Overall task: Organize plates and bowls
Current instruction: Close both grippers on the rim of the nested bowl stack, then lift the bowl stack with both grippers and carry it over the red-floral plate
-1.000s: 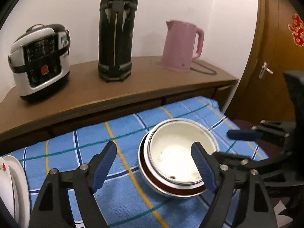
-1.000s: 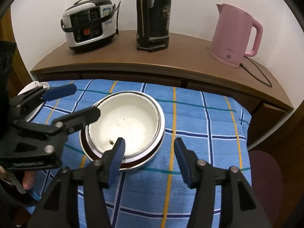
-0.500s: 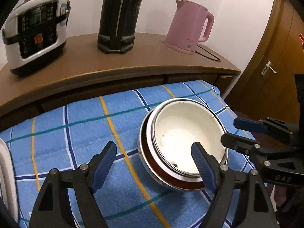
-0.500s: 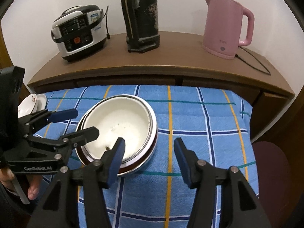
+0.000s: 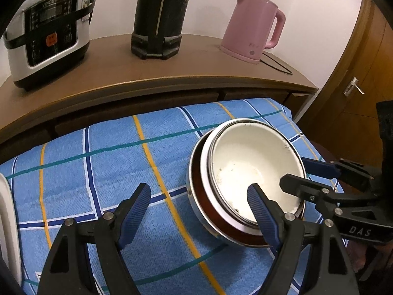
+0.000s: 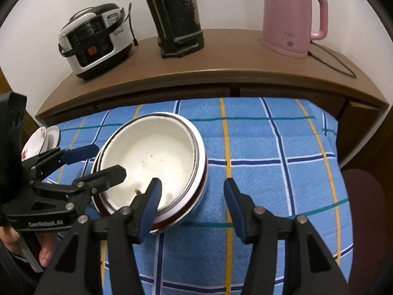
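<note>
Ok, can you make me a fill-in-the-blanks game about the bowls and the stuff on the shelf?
1. The kettle on the wooden shelf is ____.
2. The white bowl sits inside a bigger bowl that is dark ____ inside.
3. The tablecloth under the bowls is mostly ____.
4. The rice cooker has an ____ button.

Missing words: pink; red; blue; orange

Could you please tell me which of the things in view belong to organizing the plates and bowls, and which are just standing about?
Part of the job:
- nested bowls on the blue checked cloth
- floral plates at the cloth's left edge
- left gripper and right gripper, both open at the bowls' rim

Just standing about:
- rice cooker
- black flask
- pink kettle
</note>
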`<state>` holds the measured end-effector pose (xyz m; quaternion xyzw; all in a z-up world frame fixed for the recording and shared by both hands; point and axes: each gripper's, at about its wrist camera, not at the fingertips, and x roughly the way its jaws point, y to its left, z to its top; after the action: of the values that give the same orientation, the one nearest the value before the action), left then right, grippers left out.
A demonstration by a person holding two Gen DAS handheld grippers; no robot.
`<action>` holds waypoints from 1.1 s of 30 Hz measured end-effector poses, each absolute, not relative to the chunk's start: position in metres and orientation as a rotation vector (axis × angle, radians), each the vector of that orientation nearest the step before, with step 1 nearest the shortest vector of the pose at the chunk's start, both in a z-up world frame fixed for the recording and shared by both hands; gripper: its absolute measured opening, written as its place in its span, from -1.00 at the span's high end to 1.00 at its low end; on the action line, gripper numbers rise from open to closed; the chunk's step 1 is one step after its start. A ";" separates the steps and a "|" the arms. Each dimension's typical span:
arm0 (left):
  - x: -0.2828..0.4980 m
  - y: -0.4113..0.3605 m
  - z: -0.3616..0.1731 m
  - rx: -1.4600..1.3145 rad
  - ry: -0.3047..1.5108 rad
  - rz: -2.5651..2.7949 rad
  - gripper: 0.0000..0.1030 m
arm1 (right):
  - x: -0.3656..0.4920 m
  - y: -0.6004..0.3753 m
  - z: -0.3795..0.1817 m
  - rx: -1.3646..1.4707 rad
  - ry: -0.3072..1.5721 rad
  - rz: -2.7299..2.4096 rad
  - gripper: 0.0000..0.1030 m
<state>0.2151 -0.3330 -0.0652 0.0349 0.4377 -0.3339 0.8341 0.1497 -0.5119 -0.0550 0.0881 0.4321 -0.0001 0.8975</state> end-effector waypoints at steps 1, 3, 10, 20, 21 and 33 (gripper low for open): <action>0.215 -0.334 -0.067 0.075 0.932 -0.711 -0.60 | 0.151 -0.510 -0.056 0.185 0.901 0.010 0.11; 0.215 -0.335 -0.069 0.074 0.942 -0.718 -0.57 | 0.152 -0.505 -0.058 0.174 0.908 0.017 0.19; 0.212 -0.340 -0.075 0.101 0.967 -0.742 0.02 | 0.152 -0.501 -0.058 0.162 0.901 0.017 0.32; 0.217 -0.333 -0.074 0.050 1.005 -0.711 0.15 | 0.155 -0.498 -0.053 0.161 0.901 0.016 0.37; 0.218 -0.332 -0.074 0.041 1.011 -0.708 0.16 | 0.155 -0.498 -0.052 0.161 0.902 0.016 0.37; 0.217 -0.313 -0.067 -0.005 1.005 -0.643 0.21 | 0.163 -0.483 -0.053 0.146 0.901 0.052 0.43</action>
<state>0.2167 -0.3129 -0.0668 -0.0022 0.4730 -0.3030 0.8273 0.1630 -0.4835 -0.0533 0.0705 0.4349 0.0249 0.8974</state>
